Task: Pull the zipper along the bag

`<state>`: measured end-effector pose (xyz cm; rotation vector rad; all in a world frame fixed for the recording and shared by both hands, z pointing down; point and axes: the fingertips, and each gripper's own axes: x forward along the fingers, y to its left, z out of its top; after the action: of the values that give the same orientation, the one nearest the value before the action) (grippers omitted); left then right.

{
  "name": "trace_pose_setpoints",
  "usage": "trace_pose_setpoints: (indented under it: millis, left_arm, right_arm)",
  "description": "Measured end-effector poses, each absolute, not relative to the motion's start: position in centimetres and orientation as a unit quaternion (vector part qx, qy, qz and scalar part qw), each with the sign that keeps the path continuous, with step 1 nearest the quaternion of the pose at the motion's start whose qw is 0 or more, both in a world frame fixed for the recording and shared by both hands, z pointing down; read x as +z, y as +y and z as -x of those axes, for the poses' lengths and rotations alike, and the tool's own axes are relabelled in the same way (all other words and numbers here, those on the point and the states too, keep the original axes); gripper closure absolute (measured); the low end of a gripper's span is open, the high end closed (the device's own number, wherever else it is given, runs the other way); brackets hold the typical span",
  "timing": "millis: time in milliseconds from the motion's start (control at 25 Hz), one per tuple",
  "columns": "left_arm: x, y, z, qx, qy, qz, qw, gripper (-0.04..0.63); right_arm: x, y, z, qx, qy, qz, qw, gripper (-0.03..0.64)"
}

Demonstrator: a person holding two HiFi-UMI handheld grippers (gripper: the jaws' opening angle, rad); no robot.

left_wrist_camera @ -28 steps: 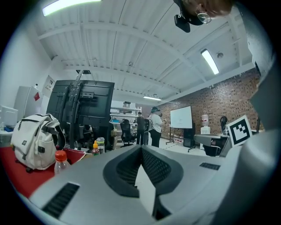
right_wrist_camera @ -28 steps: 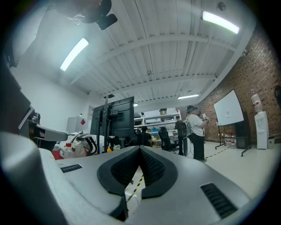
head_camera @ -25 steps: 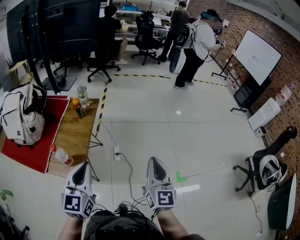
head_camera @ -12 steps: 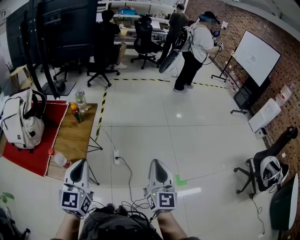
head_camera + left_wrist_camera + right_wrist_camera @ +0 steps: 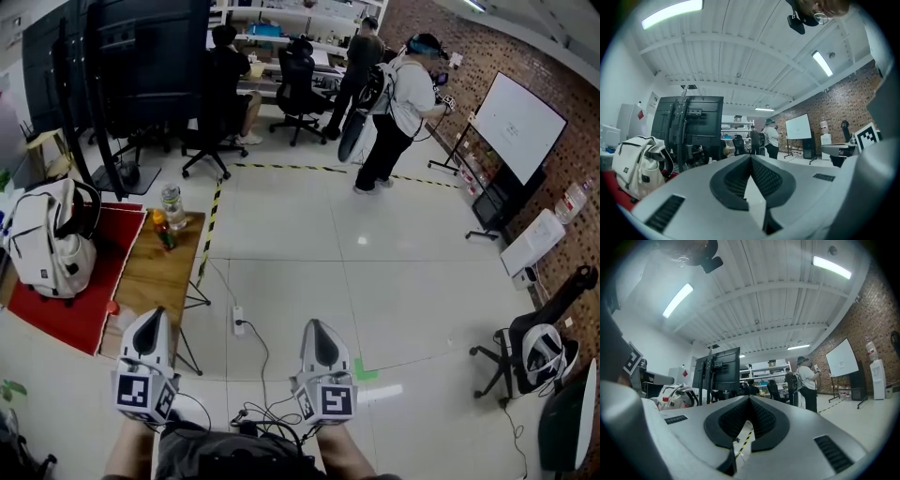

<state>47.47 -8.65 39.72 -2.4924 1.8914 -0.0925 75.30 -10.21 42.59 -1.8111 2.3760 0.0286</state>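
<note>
In the head view we hold the left tongs (image 5: 153,317) and the right tongs (image 5: 316,328) near us. The white bag (image 5: 52,239) stands far left on a red cloth (image 5: 56,305) beside the wooden desk (image 5: 155,277), well apart from both. In the left gripper view the left tongs are closed and empty. In the right gripper view the right tongs are closed too, holding nothing.

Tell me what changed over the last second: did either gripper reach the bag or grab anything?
The left gripper drifted up-left in the head view and now hides most of the bottle lying at the near corner of the wooden table. The right gripper barely shifted. Nothing was gripped or released: both stay shut and empty, and the white backpack sits untouched on the red mat.
</note>
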Motion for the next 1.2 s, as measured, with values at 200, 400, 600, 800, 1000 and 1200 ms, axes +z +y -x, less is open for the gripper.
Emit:
trace_pose_setpoints:
  millis: [200, 400, 600, 800, 1000, 1200]
  left_arm:
    - [39.7, -9.2, -42.4, -0.023, 0.611, 0.792, 0.002, 0.561]
    - [38.9, -9.4, -36.1, -0.010, 0.611, 0.792, -0.002, 0.561]
    - [40.1, -10.4, -29.3, -0.018, 0.615, 0.788, -0.016, 0.561]
    - [40.8, -11.1, -23.5, -0.018, 0.619, 0.785, -0.019, 0.561]
    - [42.1, -11.6, -18.6, -0.015, 0.612, 0.790, -0.028, 0.561]
    - [42.7, -12.9, -13.6, -0.010, 0.604, 0.796, -0.035, 0.561]
  right_arm:
    - [42.0, -11.5, -70.5, 0.016, 0.796, 0.600, 0.075, 0.607]
    - [41.0, -12.4, -62.7, 0.022, 0.808, 0.583, 0.077, 0.607]
    - [41.2, -13.2, -55.2, 0.032, 0.816, 0.574, 0.061, 0.607]
    - [41.2, -13.5, -49.4, 0.034, 0.822, 0.565, 0.059, 0.607]
    - [41.3, -13.5, -43.9, 0.036, 0.820, 0.568, 0.056, 0.607]
    - [41.3, -13.3, -38.3, 0.029, 0.823, 0.566, 0.039, 0.607]
